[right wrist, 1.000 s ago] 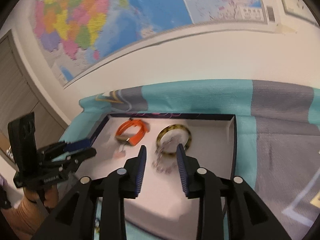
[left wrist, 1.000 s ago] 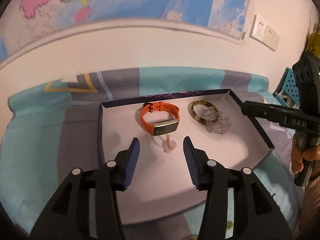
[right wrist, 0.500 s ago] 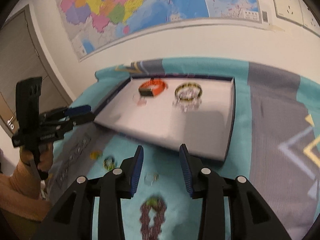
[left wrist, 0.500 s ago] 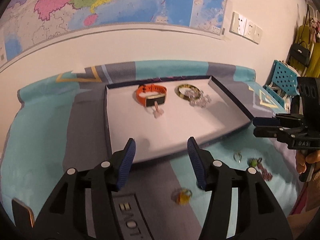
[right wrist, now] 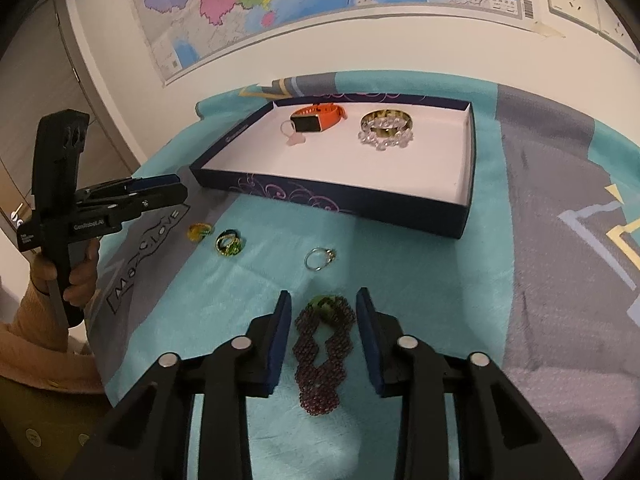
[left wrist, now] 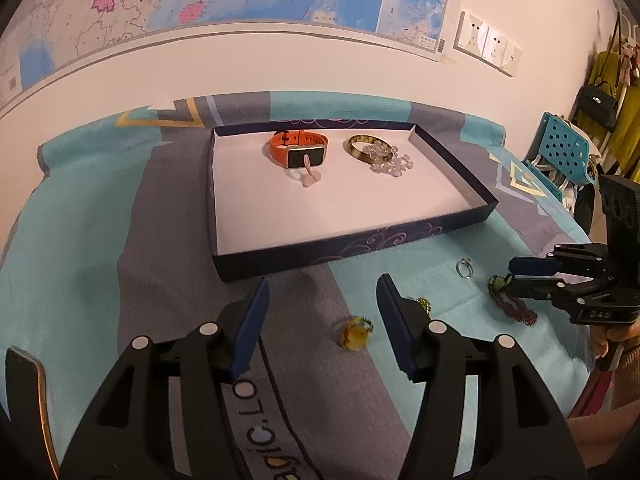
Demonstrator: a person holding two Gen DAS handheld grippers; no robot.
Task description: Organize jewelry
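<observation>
A dark blue tray (left wrist: 360, 240) (right wrist: 360, 204) holds an orange watch (left wrist: 298, 150) (right wrist: 318, 118), a pink piece (left wrist: 310, 176), a gold bangle (left wrist: 366, 150) (right wrist: 386, 120) and clear beads (left wrist: 392, 164). On the cloth in front lie a yellow ring (left wrist: 354, 330) (right wrist: 199, 232), a green ring (right wrist: 229, 243), a silver ring (left wrist: 465, 269) (right wrist: 319, 259) and a purple beaded bracelet (right wrist: 324, 354) (left wrist: 512, 304). My left gripper (left wrist: 322, 322) is open over the yellow ring. My right gripper (right wrist: 323, 340) is open, its fingers on either side of the bracelet.
A teal and grey cloth (right wrist: 540, 280) covers the table. A white wall with a map (left wrist: 240, 0) stands behind. A teal chair (left wrist: 564, 152) and hanging bags are at the far right.
Both grippers have pulled back from over the tray to the cloth in front of it. The loose rings and the bracelet have come into view.
</observation>
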